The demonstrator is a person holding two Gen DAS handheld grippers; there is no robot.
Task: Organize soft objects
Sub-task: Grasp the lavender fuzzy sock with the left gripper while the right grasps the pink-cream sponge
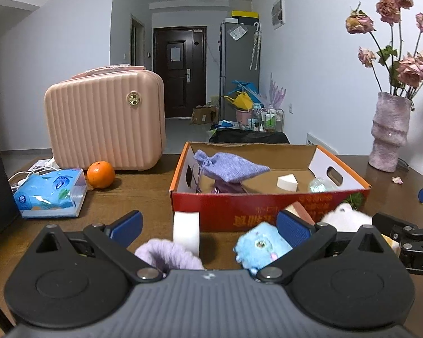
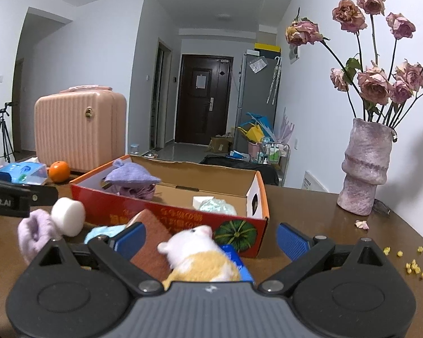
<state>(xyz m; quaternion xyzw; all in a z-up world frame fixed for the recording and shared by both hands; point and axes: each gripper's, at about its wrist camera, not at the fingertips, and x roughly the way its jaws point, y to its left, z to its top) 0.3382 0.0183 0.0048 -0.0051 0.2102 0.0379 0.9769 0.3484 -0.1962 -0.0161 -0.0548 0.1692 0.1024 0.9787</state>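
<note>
The hamster toy [image 2: 200, 256] lay on the desk [image 2: 324, 211] at 6 o'clock from the box [image 2: 169, 211], between our right fingers [image 2: 211, 238], which were spread wide. We judged we were picking the next soft toy. Next we should squeeze gently. Our left fingers [image 1: 210, 225] were spread too, low over the blue plush [image 1: 259, 246].
</note>
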